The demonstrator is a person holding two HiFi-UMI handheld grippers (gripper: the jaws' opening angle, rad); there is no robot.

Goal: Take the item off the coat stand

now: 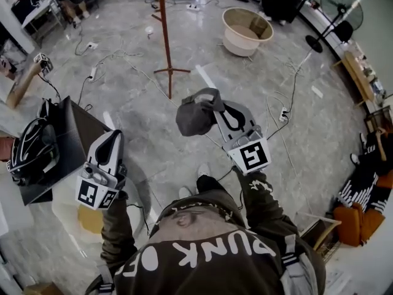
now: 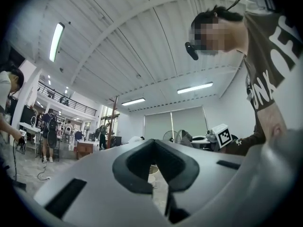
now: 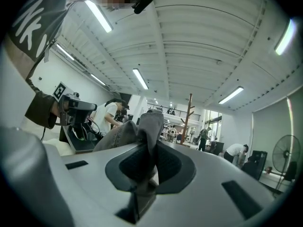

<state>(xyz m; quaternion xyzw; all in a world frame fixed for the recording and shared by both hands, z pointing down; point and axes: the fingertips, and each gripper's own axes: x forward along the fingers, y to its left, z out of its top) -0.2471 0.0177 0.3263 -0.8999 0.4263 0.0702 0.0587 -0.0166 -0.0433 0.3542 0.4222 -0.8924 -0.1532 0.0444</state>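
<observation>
Cap (image 3: 124,132) pinched in R claw (image 3: 150,161) | head view: stand (image 1: 164,29) well apart

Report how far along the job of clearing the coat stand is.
Done: the grey cap is off the coat stand, which stands apart across the floor. In hand: the right gripper is shut on the cap's fabric, holding it in the air; the left gripper holds nothing. Left: probably just putting the cap down somewhere.
</observation>
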